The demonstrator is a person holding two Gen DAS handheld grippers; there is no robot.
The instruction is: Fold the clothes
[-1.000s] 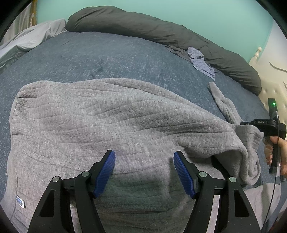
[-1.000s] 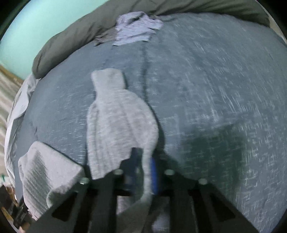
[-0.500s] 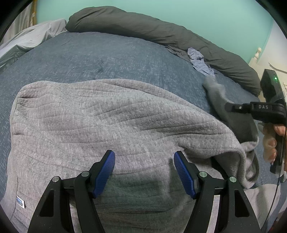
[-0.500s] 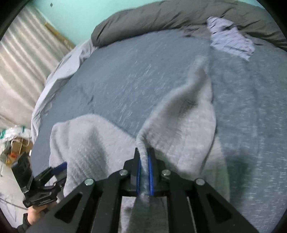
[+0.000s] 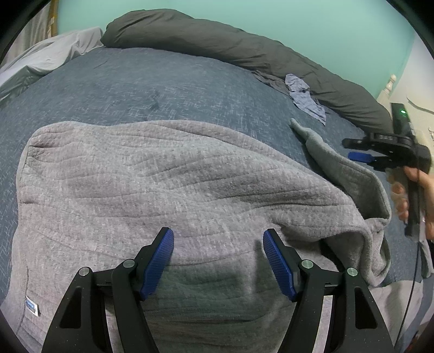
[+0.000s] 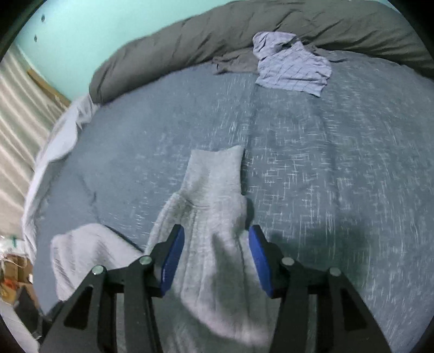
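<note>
Left wrist view: a grey ribbed knit sweatshirt (image 5: 168, 190) lies spread across a dark blue woven bedspread (image 5: 162, 87) and fills most of the picture. The left gripper (image 5: 218, 258) hangs just above the cloth with its blue ribbed fingers (image 5: 160, 260) spread wide and released, nothing between them. A small white label (image 5: 31, 308) shows on the garment's lower left edge. The sweatshirt's grey sleeve (image 5: 333, 163) lies stretched out toward the upper right, on the bedspread. Just beside the sleeve, at the right edge, a person's hand (image 5: 415, 195) holds the right gripper (image 5: 360, 156), seen side on (a green light glows on its black body). A rolled dark grey duvet (image 5: 244, 51) runs along the far edge of the bed, below a mint green wall (image 5: 298, 21), and a crumpled pale blue checked shirt (image 5: 305, 99) sits next to it.

Right wrist view: the right gripper (image 6: 214, 258) points down at the grey sleeve (image 6: 214, 195), which lies flat on the bedspread (image 6: 325, 176) with its cuff farthest away. Its blue fingers (image 6: 172, 260) are opening, standing on either side of the sleeve and no longer pinching it. The sweatshirt's body (image 6: 86, 249) is bunched at the lower left. The pale blue checked shirt (image 6: 293, 65) rests against the dark grey duvet (image 6: 190, 46) at the top.
</note>
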